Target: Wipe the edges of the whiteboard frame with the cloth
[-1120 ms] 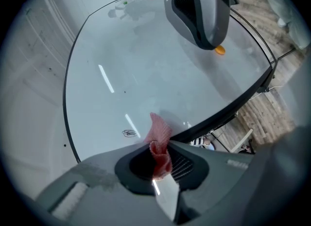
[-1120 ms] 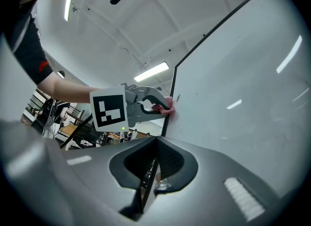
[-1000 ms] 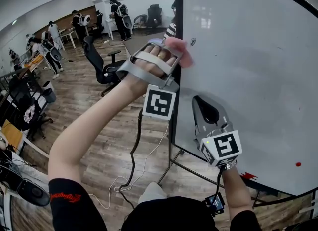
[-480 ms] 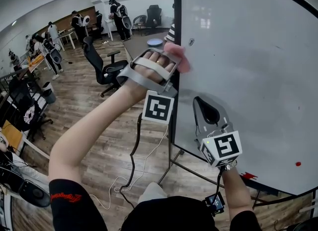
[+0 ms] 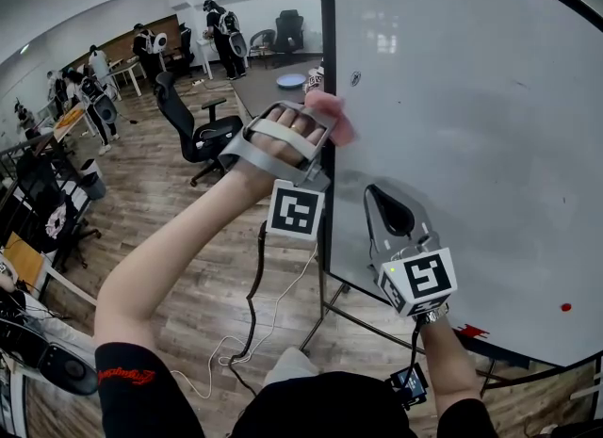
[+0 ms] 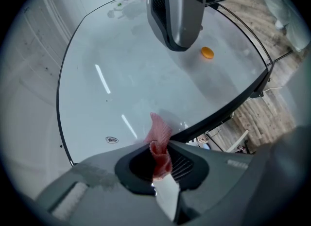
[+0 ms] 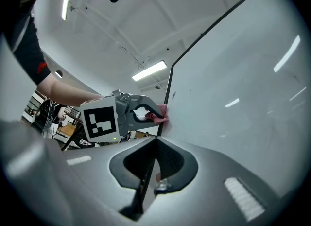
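The whiteboard stands at the right, its black left frame edge running top to bottom. My left gripper is shut on a pink cloth, which presses on that edge at the board's upper left. In the left gripper view the cloth sticks out of the shut jaws against the frame. My right gripper hangs lower in front of the board face, shut with nothing in it. The right gripper view shows the left gripper and cloth at the frame.
A red dot sits low right on the board and a small scribble near its upper left. The stand's legs and a cable lie on the wood floor. An office chair and people are behind.
My left gripper has slid the cloth a little down the left frame edge. The right gripper has stayed where it was.
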